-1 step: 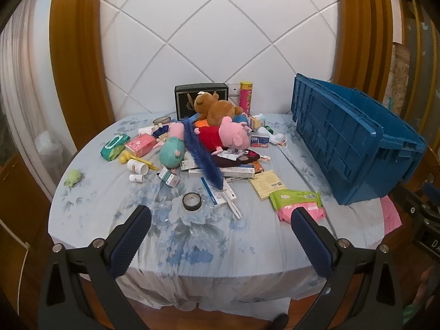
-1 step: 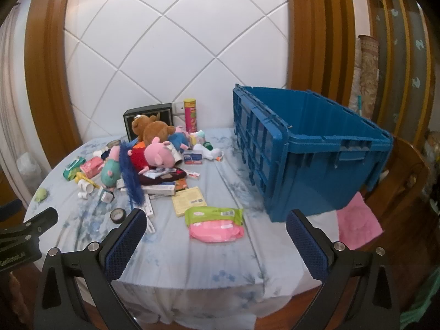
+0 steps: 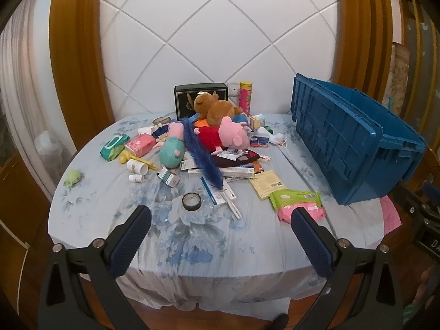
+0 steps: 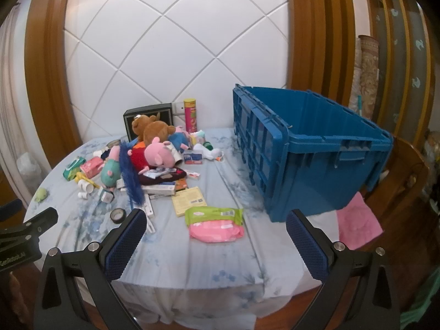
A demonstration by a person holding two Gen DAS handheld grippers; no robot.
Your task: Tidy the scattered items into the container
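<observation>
— Left wrist view?
— My left tongs [image 3: 220,236] gape wide, empty, over the worktop's [image 3: 192,247] near edge. Toy pile [image 3: 217,134] sits mid-worktop toward the far edge; blue crate [image 3: 346,137] along the right edge.
— Right wrist view?
— Right tongs [image 4: 216,236] spread wide too, empty. Wipes pack [image 4: 214,224] near front edge, crate [image 4: 308,148] just right.

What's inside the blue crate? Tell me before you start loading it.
The blue crate shows only bare inner walls; no items are visible. Its floor is hidden behind the near wall, so the bottom cannot be checked.
</observation>
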